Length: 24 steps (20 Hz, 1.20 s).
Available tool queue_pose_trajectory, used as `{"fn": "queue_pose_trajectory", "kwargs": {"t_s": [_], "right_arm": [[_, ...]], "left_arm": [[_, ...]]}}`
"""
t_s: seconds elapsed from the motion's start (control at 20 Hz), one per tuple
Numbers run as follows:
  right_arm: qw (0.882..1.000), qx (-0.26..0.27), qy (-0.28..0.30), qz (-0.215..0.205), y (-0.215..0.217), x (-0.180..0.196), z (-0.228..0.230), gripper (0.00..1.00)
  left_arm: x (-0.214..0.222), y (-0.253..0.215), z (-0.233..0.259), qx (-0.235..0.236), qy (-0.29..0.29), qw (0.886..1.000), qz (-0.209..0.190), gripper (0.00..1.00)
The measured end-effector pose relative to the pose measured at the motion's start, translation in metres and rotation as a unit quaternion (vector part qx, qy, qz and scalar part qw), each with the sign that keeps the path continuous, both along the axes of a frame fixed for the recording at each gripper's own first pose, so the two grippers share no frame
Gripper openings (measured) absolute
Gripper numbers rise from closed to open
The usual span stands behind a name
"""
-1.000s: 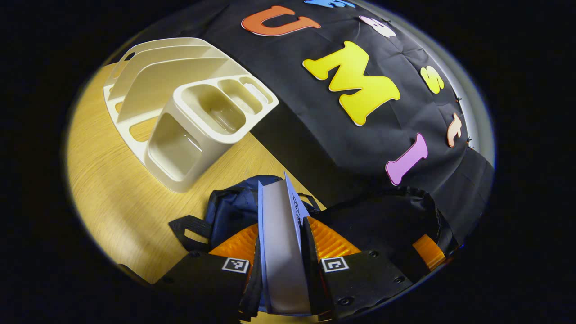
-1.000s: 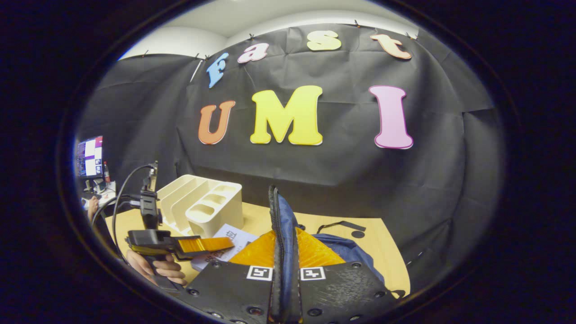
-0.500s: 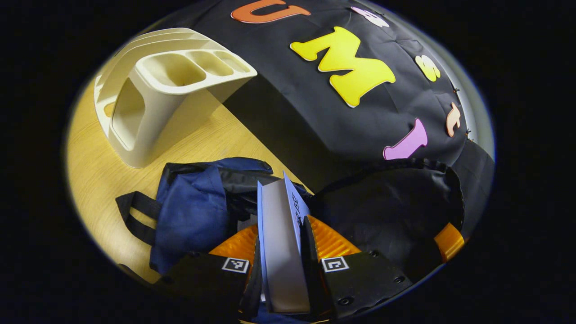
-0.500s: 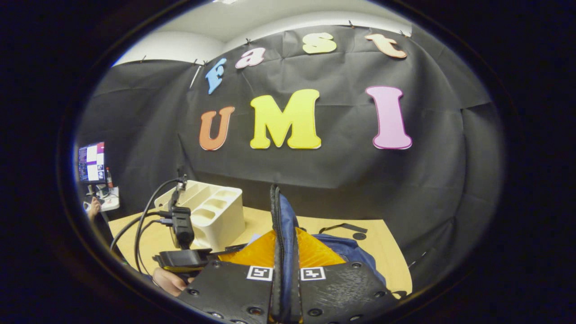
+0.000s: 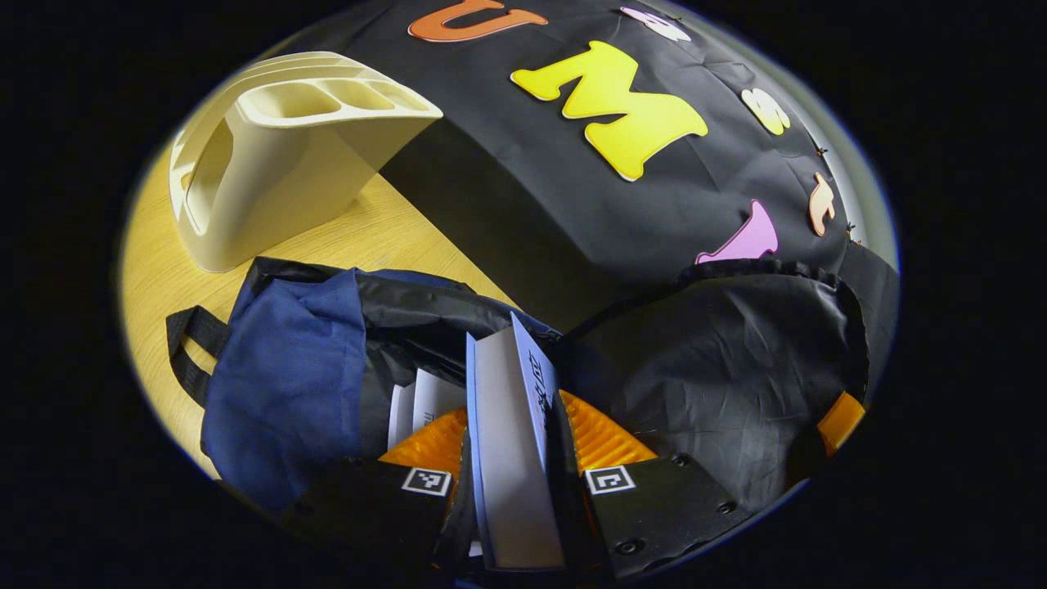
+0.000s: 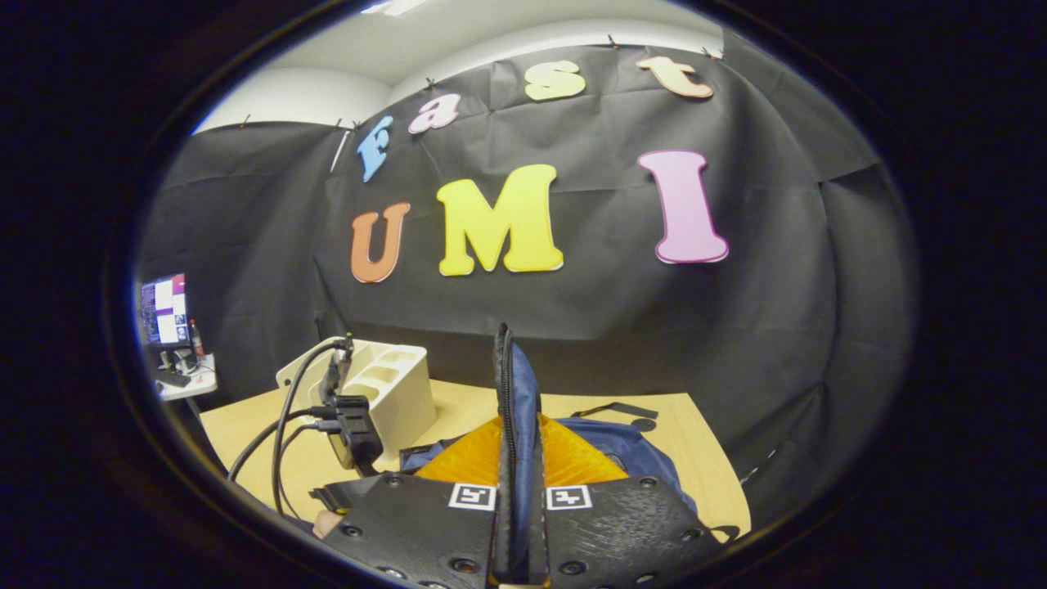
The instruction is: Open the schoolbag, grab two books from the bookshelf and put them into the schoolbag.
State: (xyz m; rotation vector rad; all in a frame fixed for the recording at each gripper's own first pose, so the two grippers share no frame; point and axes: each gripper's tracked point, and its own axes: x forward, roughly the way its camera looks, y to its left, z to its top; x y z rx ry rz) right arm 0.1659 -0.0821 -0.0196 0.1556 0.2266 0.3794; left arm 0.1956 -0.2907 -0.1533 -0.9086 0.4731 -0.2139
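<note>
While the schoolbag (image 5: 286,384) lies open on the wooden table (image 5: 164,278), its dark lining exposed, a book (image 5: 511,458) is clamped edge-up between the fingers of the left gripper (image 5: 511,433), over the bag's mouth. Another book (image 5: 417,405) is seen already inside the bag, just left of the held one. The cream bookshelf (image 5: 278,155) stands on the table beyond the bag, near the black wall cloth. In the right gripper view, the right gripper (image 6: 517,458) is closed on the bag's zippered flap (image 6: 514,393) — the flap is held upright, pinched between both fingers. The left gripper's cabled body (image 6: 352,425) is seen beside the bookshelf (image 6: 384,388).
</note>
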Motion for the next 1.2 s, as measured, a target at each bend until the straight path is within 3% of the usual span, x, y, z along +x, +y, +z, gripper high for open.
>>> {"fn": "queue_pose_trajectory", "kwargs": {"t_s": [0.1, 0.2, 0.25, 0.3, 0.4, 0.5, 0.65, 0.7, 0.75, 0.9, 1.05, 1.2], "right_arm": [[1.0, 0.001, 0.008, -0.009, -0.006, 0.004, -0.007, 0.08], [1.0, 0.003, 0.024, -0.012, -0.01, 0.004, -0.018, 0.08], [0.999, 0.001, 0.032, -0.016, -0.012, 0.005, -0.024, 0.08], [0.999, -0.002, 0.035, -0.023, -0.016, 0.005, -0.027, 0.08], [0.998, 0.004, 0.046, -0.03, -0.021, 0.005, -0.035, 0.08], [0.997, 0.004, 0.064, -0.035, -0.023, 0.004, -0.049, 0.08], [0.996, -0.008, 0.078, -0.051, -0.029, 0.003, -0.064, 0.08], [0.995, -0.011, 0.082, -0.058, -0.032, 0.001, -0.067, 0.11], [0.994, -0.017, 0.083, -0.065, -0.035, -0.001, -0.069, 0.23], [0.992, -0.035, 0.089, -0.085, -0.043, -0.009, -0.081, 0.24], [0.987, -0.05, 0.108, -0.106, -0.047, -0.017, -0.096, 0.4], [0.984, -0.058, 0.118, -0.123, -0.048, -0.026, -0.104, 0.44]], "left_arm": [[-0.001, 0.004, -0.005, 0.002, 0.006, 1.0, 0.007, 0.47], [0.001, 0.007, -0.025, 0.029, 0.041, 0.999, 0.002, 0.55], [-0.001, 0.009, -0.02, 0.024, 0.031, 0.999, 0.0, 0.66], [-0.005, 0.01, -0.02, 0.033, 0.035, 0.999, -0.008, 0.68], [-0.005, 0.016, -0.022, 0.091, 0.03, 0.995, -0.014, 0.73], [-0.008, 0.033, -0.024, 0.175, 0.019, 0.984, 0.0, 0.78], [-0.019, 0.032, -0.023, 0.191, 0.019, 0.981, -0.012, 0.81], [-0.022, 0.036, -0.027, 0.195, 0.024, 0.98, -0.014, 0.83], [-0.026, 0.04, -0.029, 0.199, 0.029, 0.979, -0.014, 0.84], [-0.04, 0.053, -0.027, 0.208, 0.025, 0.978, -0.017, 0.85], [-0.054, 0.072, -0.022, 0.221, 0.013, 0.975, -0.016, 0.85], [-0.067, 0.094, -0.006, 0.223, -0.013, 0.975, -0.005, 0.84]]}}
